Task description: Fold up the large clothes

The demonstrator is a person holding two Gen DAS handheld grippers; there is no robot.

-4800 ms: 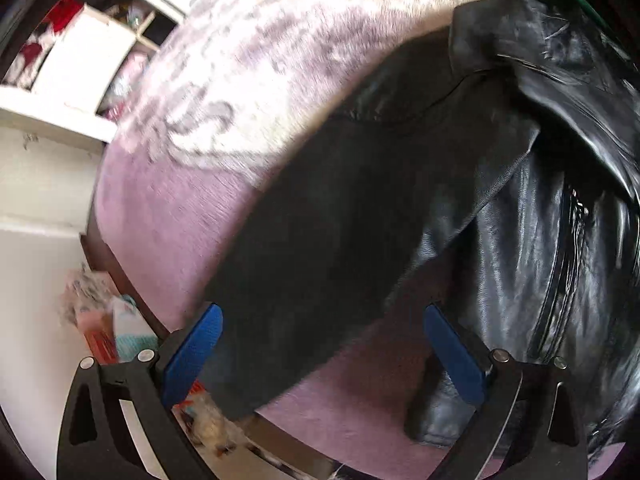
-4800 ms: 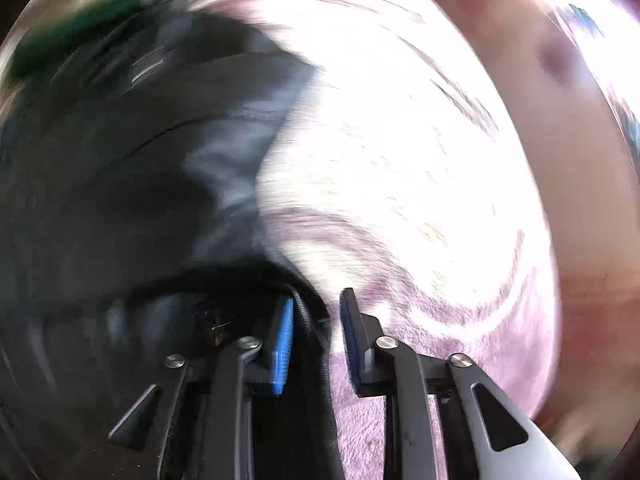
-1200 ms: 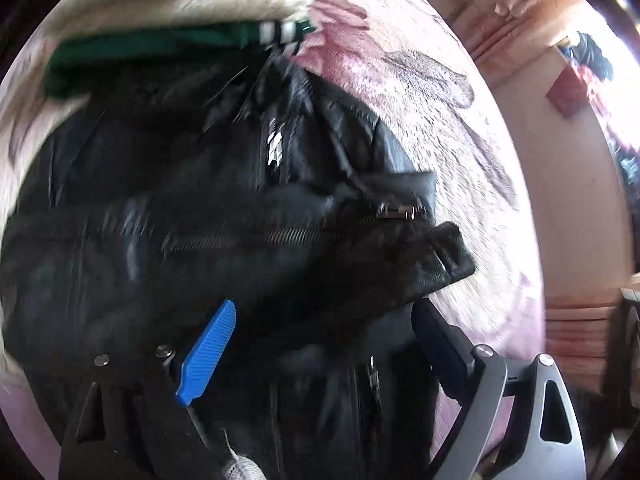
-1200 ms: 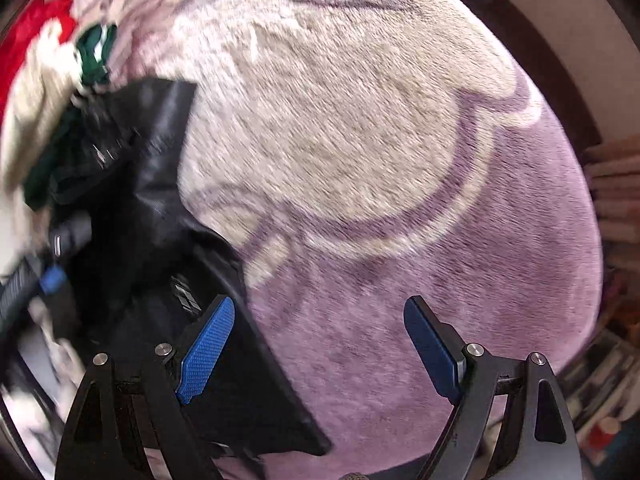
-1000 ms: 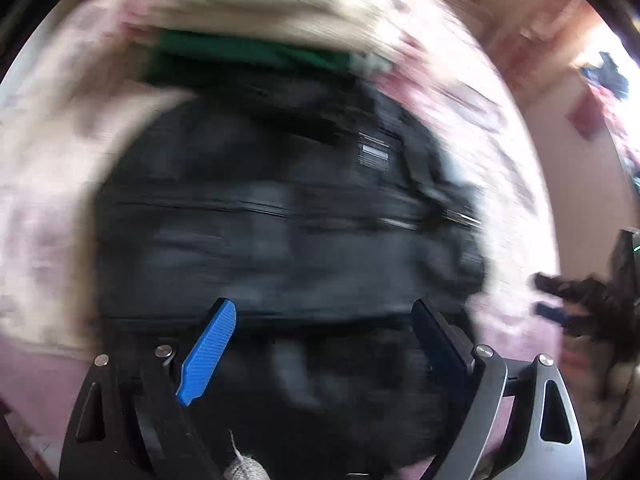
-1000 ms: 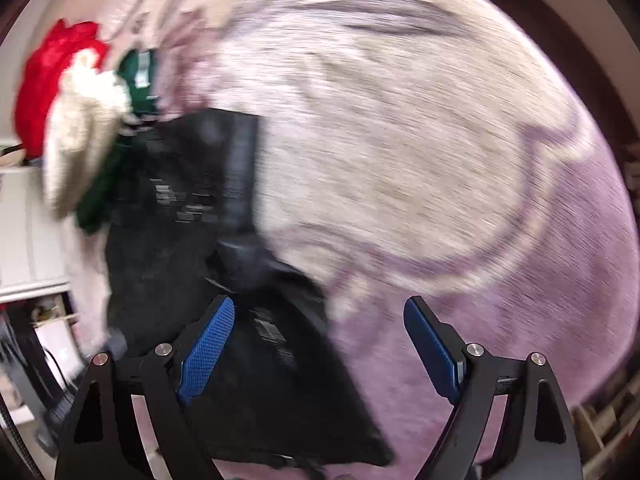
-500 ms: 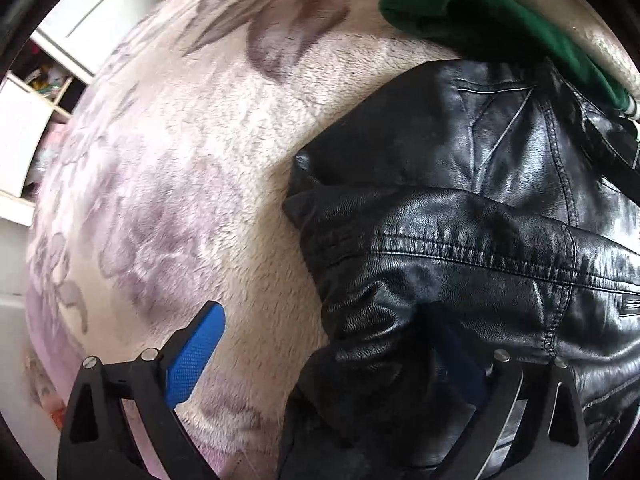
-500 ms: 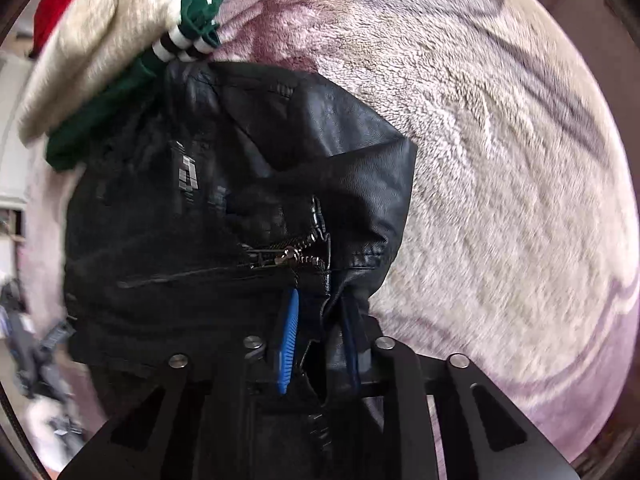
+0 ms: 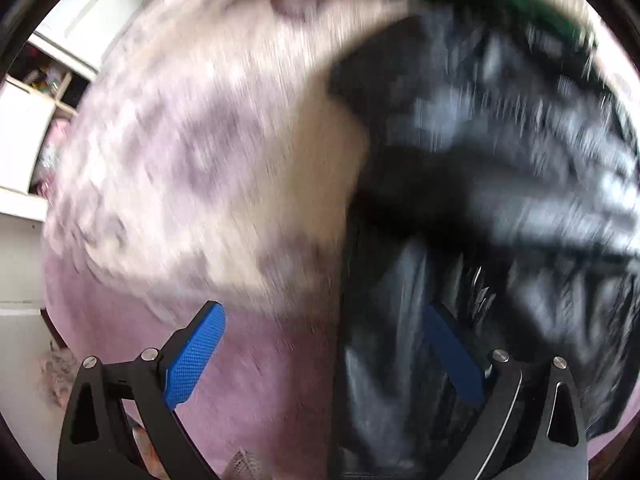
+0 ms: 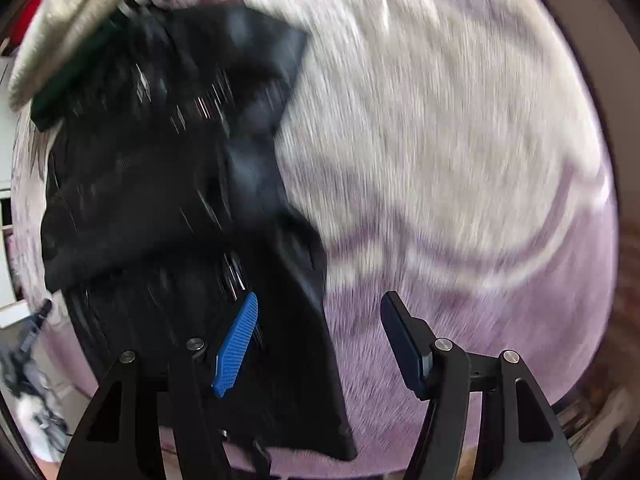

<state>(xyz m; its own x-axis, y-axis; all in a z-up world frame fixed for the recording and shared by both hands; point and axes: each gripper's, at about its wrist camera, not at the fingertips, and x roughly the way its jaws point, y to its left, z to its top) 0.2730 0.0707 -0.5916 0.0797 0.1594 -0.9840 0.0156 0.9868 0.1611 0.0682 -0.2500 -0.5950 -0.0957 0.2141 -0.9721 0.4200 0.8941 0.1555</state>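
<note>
Both grippers hang over the bed with jaws wide and nothing held. The left gripper [image 9: 324, 356] straddles the edge of the black leather jacket [image 9: 500, 208], the right gripper [image 10: 320, 340] its other edge. Bare pink blanket [image 10: 460, 140] fills the right view's right side. The jacket looks glossy, creased, motion-blurred.

Bright daylight is washing both fisheye views. Motion blur is smearing everything except the fingers [image 9: 192, 354]. Edges are curving and darkening.
</note>
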